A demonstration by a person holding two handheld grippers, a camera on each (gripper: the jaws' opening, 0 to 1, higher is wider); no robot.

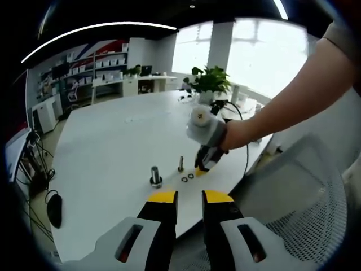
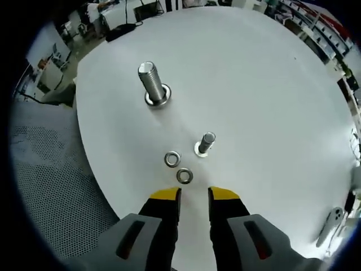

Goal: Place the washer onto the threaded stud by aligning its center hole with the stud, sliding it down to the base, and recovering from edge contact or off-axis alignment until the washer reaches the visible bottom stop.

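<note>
Two steel washers (image 2: 172, 159) (image 2: 184, 176) lie flat on the white table (image 2: 254, 84), just ahead of my right gripper (image 2: 194, 195), which is open with nothing in it. A thin threaded stud (image 2: 205, 144) stands upright just right of the washers, and a thicker stud (image 2: 153, 83) rises farther off on its wide base. In the left gripper view my left gripper (image 1: 190, 199) is open and empty, held back from the table's near edge. There the right gripper (image 1: 206, 160), in a person's hand, hovers over the washers (image 1: 188, 178) beside the thin stud (image 1: 181, 164) and thick stud (image 1: 155, 176).
A grey mesh chair (image 2: 45, 186) sits off the table edge at the left of the right gripper view. A small light object (image 2: 333, 223) lies at the far right. In the left gripper view there are a potted plant (image 1: 210, 82), a black mouse (image 1: 54, 209) and a white mesh chair (image 1: 304, 192).
</note>
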